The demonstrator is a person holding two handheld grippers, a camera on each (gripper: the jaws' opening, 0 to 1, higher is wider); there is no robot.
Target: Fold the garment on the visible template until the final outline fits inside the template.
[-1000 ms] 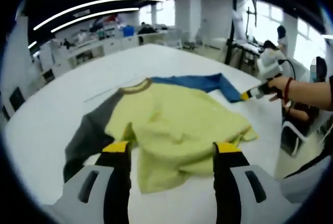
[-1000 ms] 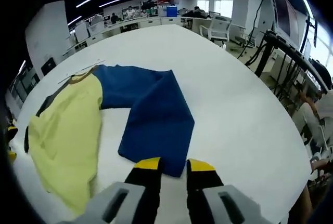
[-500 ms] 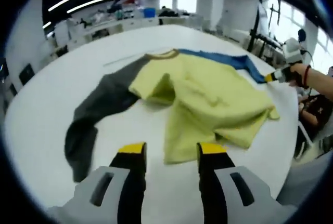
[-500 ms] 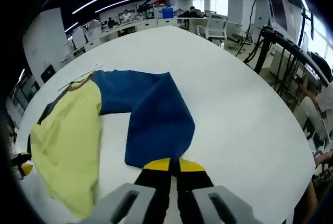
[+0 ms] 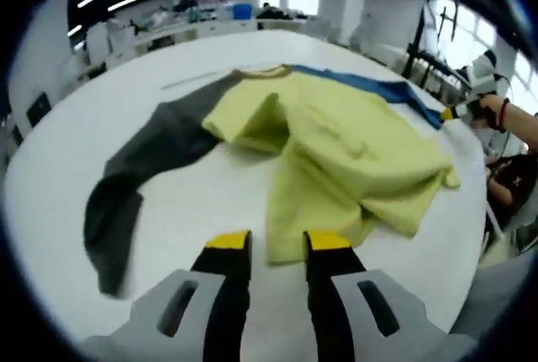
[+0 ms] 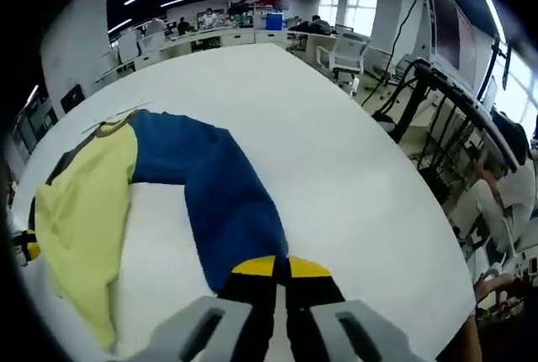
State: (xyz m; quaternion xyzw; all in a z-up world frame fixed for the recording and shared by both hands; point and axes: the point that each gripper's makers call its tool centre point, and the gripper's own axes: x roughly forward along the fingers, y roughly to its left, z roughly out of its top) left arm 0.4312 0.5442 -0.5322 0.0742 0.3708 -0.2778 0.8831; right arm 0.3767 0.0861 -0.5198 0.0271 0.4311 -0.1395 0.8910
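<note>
— What do you make of the left gripper view?

— The garment (image 5: 336,152) sprawls across the middle of the frame on the white table (image 5: 210,211), yellow body bunched and creased. Its grey sleeve (image 5: 139,169) trails to the lower left. The left gripper (image 5: 277,240) sits at the bottom centre with its jaws slightly apart and nothing between them, tips just short of the yellow hem. At the right edge, a hand (image 5: 496,114) holds the other tool by the blue cuff.

— And the right gripper view?

— The blue sleeve (image 6: 210,186) runs from the upper left down to the bottom centre, where the right gripper (image 6: 282,267) has its jaws pressed together on the cuff. The yellow body lies at the left of the frame.

— Is it on a template?

— I can't make out any template outline; only a faint thin line shows near the collar, upper left, and I wouldn't swear what it is.

— So how should this step go?

— I'd say draw the blue sleeve out straight and flat, keeping the cuff low to the table so the body doesn't drag. The left tool should take the hem and smooth the bunching before any fold.

— Any bins or trays?

— None near the cloth that I can see.
</note>
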